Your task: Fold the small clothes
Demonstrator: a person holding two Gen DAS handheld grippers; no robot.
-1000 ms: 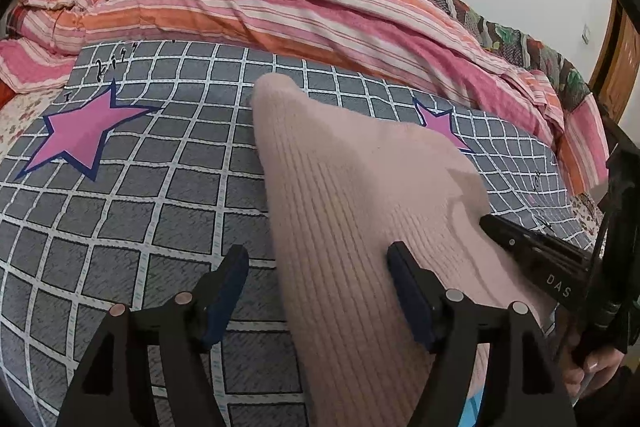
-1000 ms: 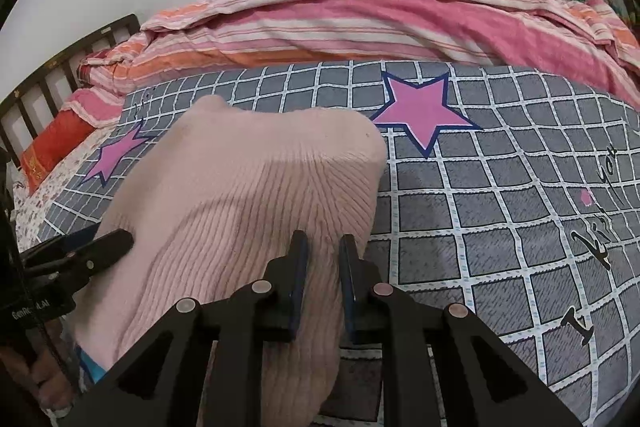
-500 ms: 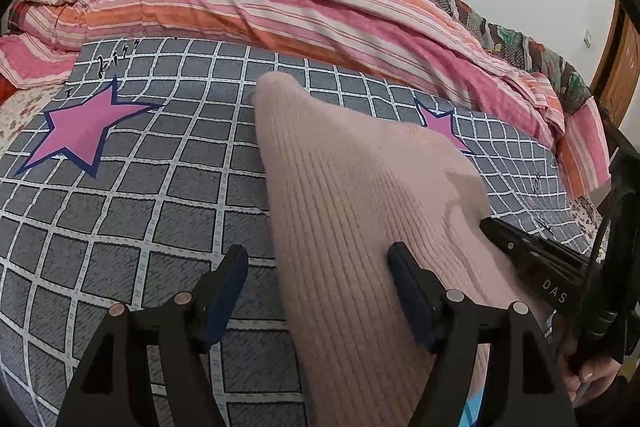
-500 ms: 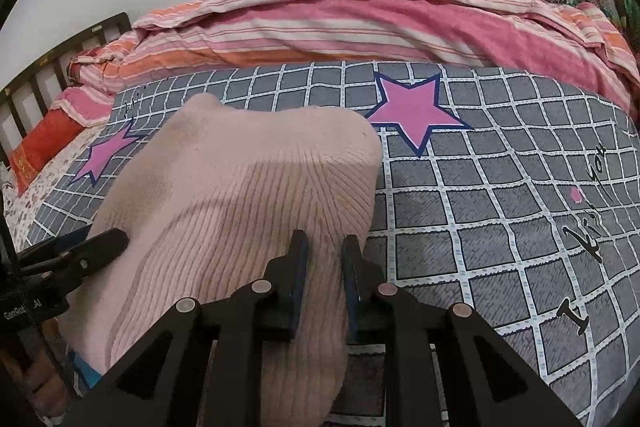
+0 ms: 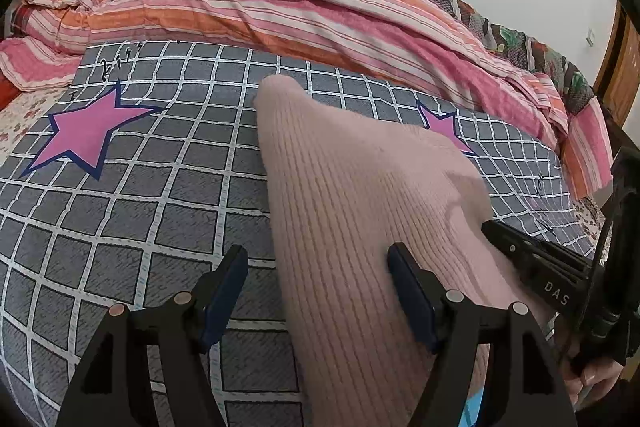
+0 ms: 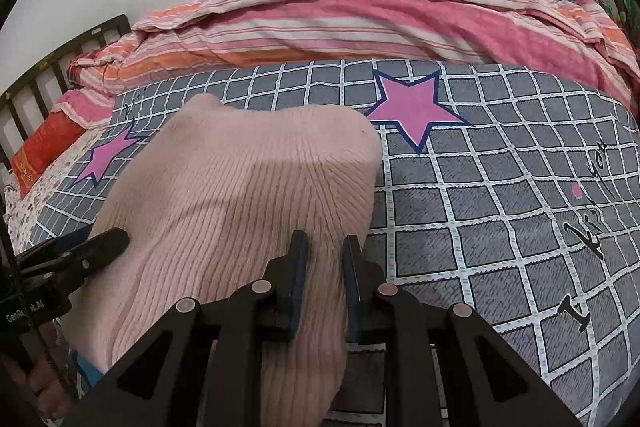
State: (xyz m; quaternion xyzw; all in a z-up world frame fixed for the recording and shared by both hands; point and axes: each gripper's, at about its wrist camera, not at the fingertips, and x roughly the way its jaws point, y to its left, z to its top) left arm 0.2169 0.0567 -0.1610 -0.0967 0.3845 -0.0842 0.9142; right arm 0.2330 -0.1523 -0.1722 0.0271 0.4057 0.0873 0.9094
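Your right gripper (image 6: 323, 267) has its two blue-padded fingers pinched in tight on the near edge of the pale pink ribbed knit garment (image 6: 240, 211), so there's a fold of knit squeezed between them. From your left wrist camera that same right gripper (image 5: 520, 251) pokes in from the right side, its black tip pressed against the knit.

Your left gripper (image 5: 318, 281) is spread wide, fingers well apart, straddling the garment's left edge: the left finger sits over bare bedspread and the right one over the pink knit. Neither pad looks like it's clamping anything. In the right wrist view you can see the left gripper (image 6: 100, 247) at the far left, its tip right at the garment's edge.

As for the garment (image 5: 360, 211), it's lying on the grey bedspread with the white grid and pink stars (image 5: 120, 195), stretched away from you toward the bunched-up pink and orange striped duvet (image 5: 280, 15) along the far side of the bed. One pink star (image 6: 412, 105) sits just beside the garment's far right corner, and the other pink star (image 5: 88, 135) is well off to its left.
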